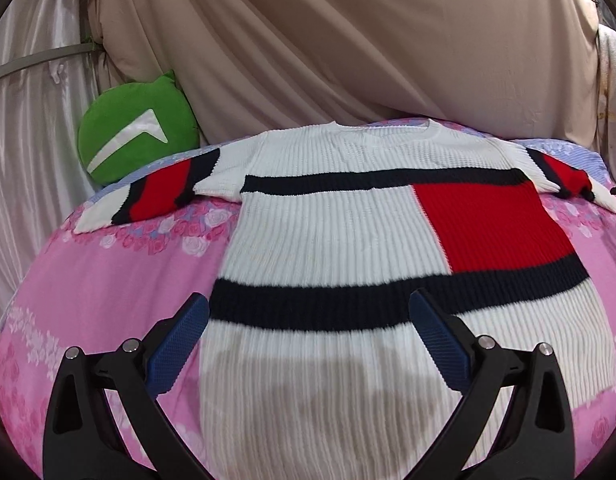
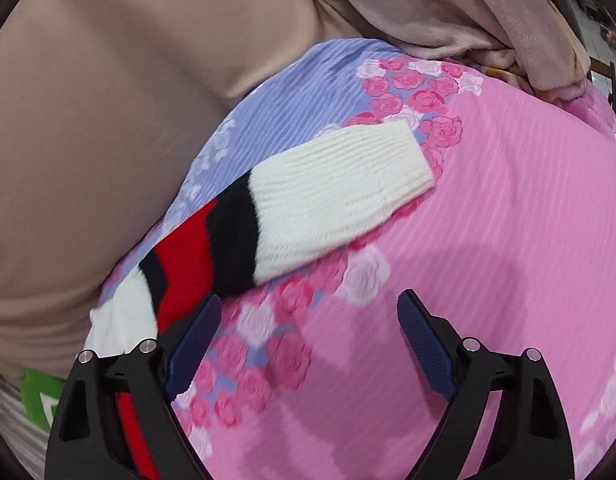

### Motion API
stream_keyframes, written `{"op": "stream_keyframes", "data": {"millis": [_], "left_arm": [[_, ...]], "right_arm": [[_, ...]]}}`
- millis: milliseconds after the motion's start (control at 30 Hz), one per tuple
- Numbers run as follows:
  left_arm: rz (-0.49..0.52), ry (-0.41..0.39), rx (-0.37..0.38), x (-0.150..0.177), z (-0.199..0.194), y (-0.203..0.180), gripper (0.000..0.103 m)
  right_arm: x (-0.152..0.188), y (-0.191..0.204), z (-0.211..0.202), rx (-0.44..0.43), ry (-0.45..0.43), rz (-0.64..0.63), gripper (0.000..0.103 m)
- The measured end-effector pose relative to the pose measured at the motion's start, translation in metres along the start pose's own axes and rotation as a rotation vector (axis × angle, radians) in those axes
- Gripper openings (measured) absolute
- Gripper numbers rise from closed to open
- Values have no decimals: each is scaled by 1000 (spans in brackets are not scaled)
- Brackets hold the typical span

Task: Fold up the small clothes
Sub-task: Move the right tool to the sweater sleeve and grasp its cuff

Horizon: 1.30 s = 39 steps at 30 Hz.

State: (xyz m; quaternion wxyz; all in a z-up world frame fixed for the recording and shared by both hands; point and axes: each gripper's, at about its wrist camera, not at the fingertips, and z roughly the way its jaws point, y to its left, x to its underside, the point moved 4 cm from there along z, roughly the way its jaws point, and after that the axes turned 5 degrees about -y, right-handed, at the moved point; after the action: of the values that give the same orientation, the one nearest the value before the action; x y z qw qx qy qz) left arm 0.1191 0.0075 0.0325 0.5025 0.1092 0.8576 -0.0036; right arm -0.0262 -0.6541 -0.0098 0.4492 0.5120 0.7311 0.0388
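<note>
Sweater (image 1: pixel 340 232) was spread flat on the bed (image 1: pixel 107 300), sleeves out for folding; left tongs (image 1: pixel 308 320) and right tongs (image 2: pixel 310 320) were held open, empty.

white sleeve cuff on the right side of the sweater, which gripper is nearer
Right. The right gripper hovers open just short of that white cuff; the left gripper is over the sweater's lower body, far from it.

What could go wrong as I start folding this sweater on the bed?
1. The right tongs are open over bare bedsheet, beside the sleeve; closing here might pinch the sheet instead.
2. The left tongs straddle the sweater hem; grabbing only the top layer could fold it crooked.
</note>
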Motion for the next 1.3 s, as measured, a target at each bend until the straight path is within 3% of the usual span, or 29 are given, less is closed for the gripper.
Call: {"op": "stream_keyframes", "data": {"millis": [100, 167, 267, 400, 467, 567, 700, 800, 867, 933, 1000, 1067, 1167, 1233, 1300], "left_arm": [[-13, 34, 43, -9, 22, 4, 98], [-24, 39, 57, -17, 35, 9, 98], [-24, 22, 47, -33, 48, 15, 98], [-38, -20, 42, -61, 60, 25, 98], [-58, -32, 56, -76, 68, 29, 98], [-120, -14, 104, -94, 85, 37, 98], [-196, 31, 150, -105, 114, 46, 98], [-203, 72, 161, -106, 142, 48, 98], [-198, 124, 178, -103, 166, 47, 98], [-201, 161, 193, -101, 182, 47, 98], [-201, 191, 222, -99, 198, 43, 98], [-203, 228, 240, -96, 213, 37, 98], [-219, 275, 291, -94, 233, 26, 96], [-220, 281, 310, -96, 243, 19, 83], [-209, 277, 298, -102, 250, 14, 49]], "right_arm": [[-20, -4, 16, 20, -40, 30, 59], [-31, 2, 30, -44, -7, 77, 9], [-45, 55, 20, -101, -66, 2, 9], [-32, 197, -22, -335, -117, -241, 9], [2, 281, -41, -486, -83, -370, 9], [87, 390, -52, -651, 23, -585, 9], [225, 464, -23, -735, 235, -802, 10], [309, 469, 17, -673, 384, -930, 11], [318, 460, 29, -634, 397, -952, 11], [294, 446, 24, -638, 375, -906, 12], [256, 425, 18, -628, 315, -837, 24], [211, 396, 10, -574, 208, -771, 50], [152, 349, 7, -450, 103, -705, 64], [125, 323, 21, -375, 110, -647, 65], [111, 309, 41, -321, 133, -608, 65]]}}
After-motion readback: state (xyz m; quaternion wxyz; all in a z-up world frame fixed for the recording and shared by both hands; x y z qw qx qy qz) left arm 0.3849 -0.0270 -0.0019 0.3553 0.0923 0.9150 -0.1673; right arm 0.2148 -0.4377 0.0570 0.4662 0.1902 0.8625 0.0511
